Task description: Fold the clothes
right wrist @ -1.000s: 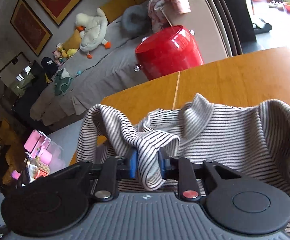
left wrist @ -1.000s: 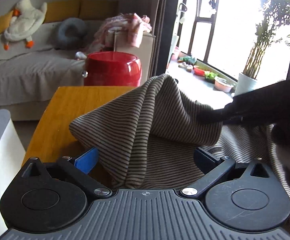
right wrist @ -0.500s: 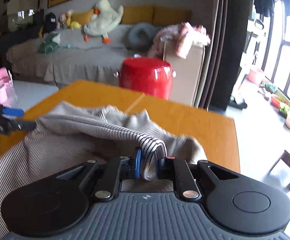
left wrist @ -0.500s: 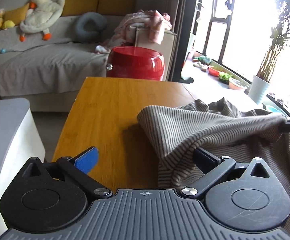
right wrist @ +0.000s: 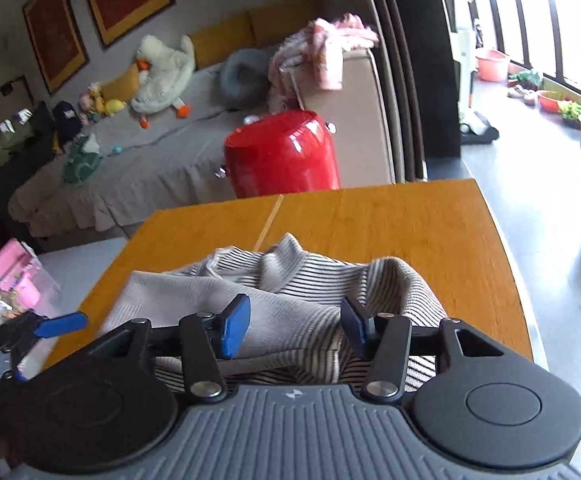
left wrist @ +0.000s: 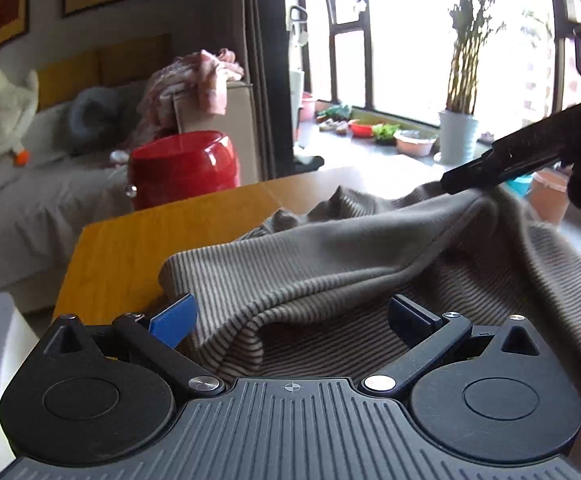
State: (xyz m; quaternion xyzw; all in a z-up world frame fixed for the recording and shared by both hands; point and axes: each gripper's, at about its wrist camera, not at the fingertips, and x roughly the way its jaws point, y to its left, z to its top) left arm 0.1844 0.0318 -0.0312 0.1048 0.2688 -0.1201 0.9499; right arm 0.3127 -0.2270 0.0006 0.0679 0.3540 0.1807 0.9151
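Note:
A grey-and-white striped garment (left wrist: 330, 264) lies bunched on the wooden table (left wrist: 130, 240); in the right wrist view the garment (right wrist: 314, 280) shows its collar toward the far edge of the table (right wrist: 430, 224). My left gripper (left wrist: 292, 316) is open wide, with a fold of the cloth lying loose between its blue pads. My right gripper (right wrist: 295, 325) is over the cloth with its jaws opening; the cloth sits between the pads (right wrist: 236, 326) and they do not press on it. One dark finger (left wrist: 502, 160) of the right gripper touches the garment's far right edge.
A shiny red stool (right wrist: 286, 160) stands just past the table's far edge. Behind it are a grey sofa (right wrist: 150, 160) with a plush duck (right wrist: 162, 76) and pink clothes (right wrist: 322, 48) on a beige box. Potted plants (left wrist: 458, 120) and basins line the window.
The right gripper was pinching a raised fold of the striped cloth; its jaws have now parted and the fold has dropped. The cloth has sunk flatter on the table. The left gripper stays open.

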